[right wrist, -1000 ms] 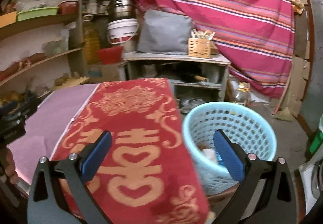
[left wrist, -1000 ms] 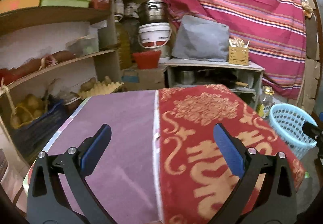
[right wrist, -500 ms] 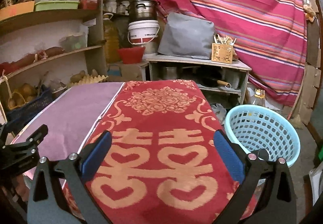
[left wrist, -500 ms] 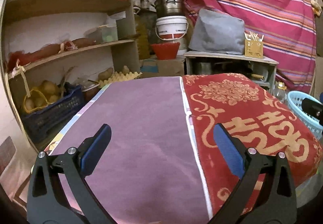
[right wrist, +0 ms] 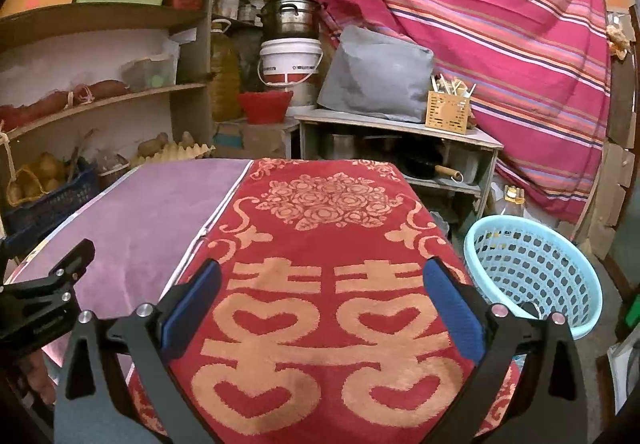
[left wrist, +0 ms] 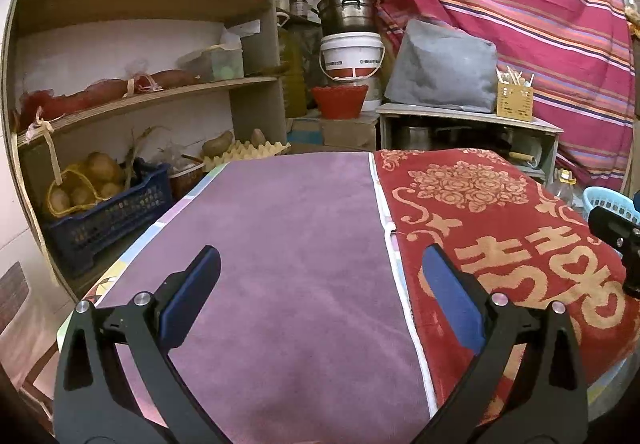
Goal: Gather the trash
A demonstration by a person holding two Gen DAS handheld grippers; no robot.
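Left wrist view shows my left gripper (left wrist: 320, 280) hovering over the purple cloth (left wrist: 288, 244), its blue-padded fingers (left wrist: 190, 302) spread wide with nothing between them. Just to the right of that cloth, edge to edge with it, lies the red towel (left wrist: 500, 228) with its gold pattern. At the far right edge I can see part of my right gripper (left wrist: 616, 236) and, beyond it, a sliver of the light blue basket (left wrist: 604, 199).

From the right wrist view, my right gripper (right wrist: 320, 284) hangs above the near end of the red towel (right wrist: 328, 244), fingers (right wrist: 454, 312) likewise wide apart and holding nothing. The light blue basket (right wrist: 532, 264) stands low down just beside the table's right side; I cannot tell what it holds. My left gripper (right wrist: 48, 296) shows at the left edge over the purple cloth (right wrist: 152, 211).

Far behind the table stand wooden shelves (right wrist: 100, 19) on the left, a white bucket (right wrist: 290, 61) with a metal pot (right wrist: 290, 17) on top, a grey bag (right wrist: 376, 75) on a low stand, and a striped pink cloth (right wrist: 500, 23) hanging on the right.
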